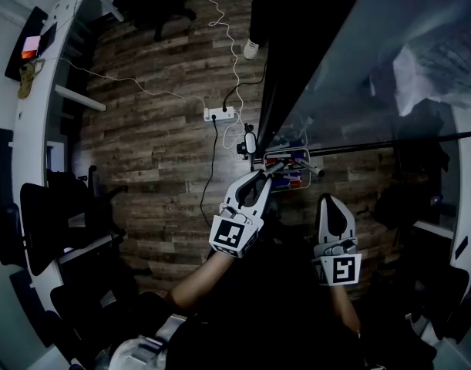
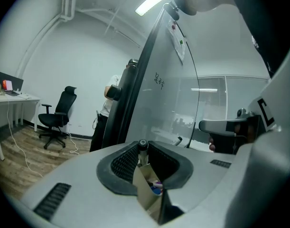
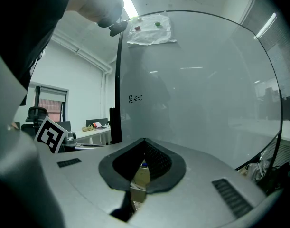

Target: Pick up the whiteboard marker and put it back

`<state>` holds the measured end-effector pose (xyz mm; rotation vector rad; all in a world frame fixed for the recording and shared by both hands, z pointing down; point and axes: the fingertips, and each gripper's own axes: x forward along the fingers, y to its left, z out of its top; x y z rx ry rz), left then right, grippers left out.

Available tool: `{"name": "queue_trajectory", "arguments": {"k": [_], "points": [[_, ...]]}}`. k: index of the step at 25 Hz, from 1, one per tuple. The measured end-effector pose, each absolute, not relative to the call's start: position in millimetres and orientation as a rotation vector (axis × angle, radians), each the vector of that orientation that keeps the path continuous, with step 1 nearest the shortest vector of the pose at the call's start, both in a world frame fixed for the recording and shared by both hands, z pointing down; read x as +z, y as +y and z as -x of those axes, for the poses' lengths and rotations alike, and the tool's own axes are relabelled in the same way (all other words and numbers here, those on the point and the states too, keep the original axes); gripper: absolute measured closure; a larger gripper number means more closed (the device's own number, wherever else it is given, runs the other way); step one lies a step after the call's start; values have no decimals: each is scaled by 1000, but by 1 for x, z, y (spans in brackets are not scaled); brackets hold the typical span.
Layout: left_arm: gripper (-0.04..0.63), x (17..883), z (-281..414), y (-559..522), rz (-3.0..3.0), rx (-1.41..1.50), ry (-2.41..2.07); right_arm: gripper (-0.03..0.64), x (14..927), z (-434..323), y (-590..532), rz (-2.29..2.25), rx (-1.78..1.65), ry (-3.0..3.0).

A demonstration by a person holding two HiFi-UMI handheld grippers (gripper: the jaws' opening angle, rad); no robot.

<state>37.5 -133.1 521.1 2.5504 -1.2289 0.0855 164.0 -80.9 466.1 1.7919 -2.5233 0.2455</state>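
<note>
While the head view is dark, it does show the left gripper (image 1: 262,177) with its tips just beside a wire rack (image 1: 291,169) at the lower edge of the whiteboard (image 1: 351,68). Red and blue things lie in the rack. The right gripper (image 1: 332,201) sits lower right, apart from it, and a power strip (image 1: 220,114) lies on the wooden floor. From the left gripper view, the fingers (image 2: 123,163) stand partly open and clamp the whiteboard marker (image 2: 143,153) upright at centre frame, dark cap on top. Through the gap below shows a tan cardboard box (image 2: 145,186) with blue and purple things in it; an office chair (image 2: 59,110) stands at left. From the right gripper view, the fingers (image 3: 156,160) meet at the tips with nothing between, the box (image 3: 142,177) below them. Only here do the handwriting (image 3: 135,99) and a paper sheet (image 3: 149,30) on the board show.
</note>
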Motion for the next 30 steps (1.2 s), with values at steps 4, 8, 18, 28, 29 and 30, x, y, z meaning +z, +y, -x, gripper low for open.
{"name": "queue_trajectory", "arguments": {"k": [4,8,18,28,29,30], "points": [[523,523,-38,-133,-2544,90,-1231,603,464,-164,-82,-1776,226,-2526],[523,525,-39,-134,-2540,94,-1236,603,466,-165,-81,-1769,223,-2527],[522,526,-37,-134,-2528,85,-1245,603,467,-166,-79,-1779,240,-2529],[522,526,-37,-132,-2526,76,-1241,603,464,-163,-77,-1771,229,-2536],[522,526,-36,-131,-2526,77,-1240,603,464,-163,-77,-1766,228,-2534],[522,526,-36,-131,-2527,79,-1240,603,464,-162,-76,-1761,233,-2532]]}}
